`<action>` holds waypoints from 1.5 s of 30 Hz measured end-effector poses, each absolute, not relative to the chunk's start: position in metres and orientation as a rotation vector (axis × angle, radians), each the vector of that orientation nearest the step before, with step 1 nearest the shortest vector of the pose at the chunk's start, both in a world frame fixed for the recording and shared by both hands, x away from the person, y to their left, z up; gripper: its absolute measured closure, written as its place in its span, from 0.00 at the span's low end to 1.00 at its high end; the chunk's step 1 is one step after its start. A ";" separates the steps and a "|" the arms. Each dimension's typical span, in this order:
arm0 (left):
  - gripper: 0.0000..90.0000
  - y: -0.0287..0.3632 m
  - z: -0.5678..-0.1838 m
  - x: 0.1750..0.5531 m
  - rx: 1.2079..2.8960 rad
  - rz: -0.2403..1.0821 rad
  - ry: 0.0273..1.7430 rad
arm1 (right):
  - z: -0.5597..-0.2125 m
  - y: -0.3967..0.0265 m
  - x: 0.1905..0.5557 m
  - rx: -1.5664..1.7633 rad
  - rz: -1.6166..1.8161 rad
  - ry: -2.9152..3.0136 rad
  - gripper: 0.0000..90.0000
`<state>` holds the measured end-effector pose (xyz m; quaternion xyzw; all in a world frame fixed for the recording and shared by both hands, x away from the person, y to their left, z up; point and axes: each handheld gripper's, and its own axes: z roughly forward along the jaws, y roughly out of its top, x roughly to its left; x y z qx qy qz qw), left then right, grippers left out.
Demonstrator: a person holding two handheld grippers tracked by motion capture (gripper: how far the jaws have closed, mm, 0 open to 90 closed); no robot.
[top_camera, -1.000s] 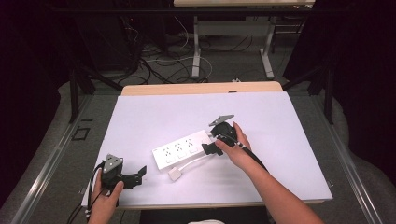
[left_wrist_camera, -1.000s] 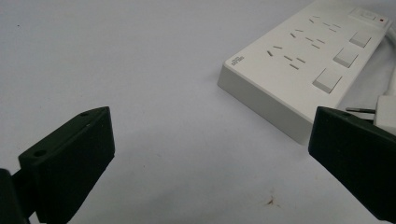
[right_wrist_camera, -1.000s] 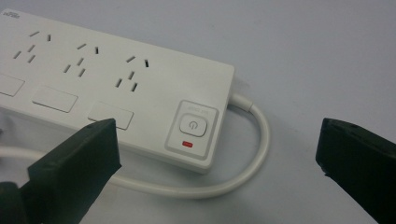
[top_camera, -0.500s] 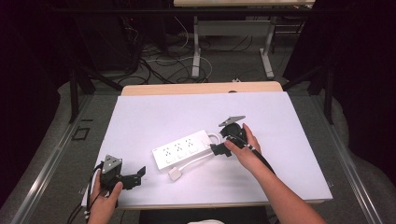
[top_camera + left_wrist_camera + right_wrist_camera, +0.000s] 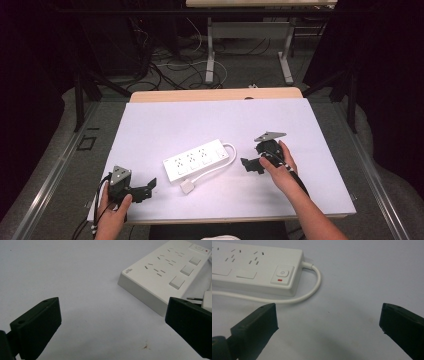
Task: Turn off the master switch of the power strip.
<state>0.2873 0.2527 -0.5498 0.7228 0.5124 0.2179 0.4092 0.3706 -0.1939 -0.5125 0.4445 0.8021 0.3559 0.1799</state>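
Observation:
A white power strip lies at an angle in the middle of the white table; its cable loops back to a white plug in front of it. My left gripper rests open near the table's front left corner, jaws pointing toward the strip. My right gripper is held open just right of the strip, nothing between its jaws. In the right gripper view, the strip's switch end with its red mark and the cable lie just ahead.
A wooden board edge runs along the table's far side. Beyond it stand desk legs and loose cables on the floor. Bare table surface lies left of the strip.
My right gripper has drawn back to the right, away from the power strip. The left gripper has stayed put.

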 end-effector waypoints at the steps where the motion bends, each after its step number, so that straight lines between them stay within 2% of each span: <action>1: 0.01 0.252 -0.550 0.287 1.820 0.549 1.292 | -0.512 -0.194 0.371 1.256 1.006 2.267 0.02; 45: 0.01 0.251 -0.550 0.289 1.824 0.547 1.294 | -0.545 -0.319 0.313 1.487 1.018 2.057 0.00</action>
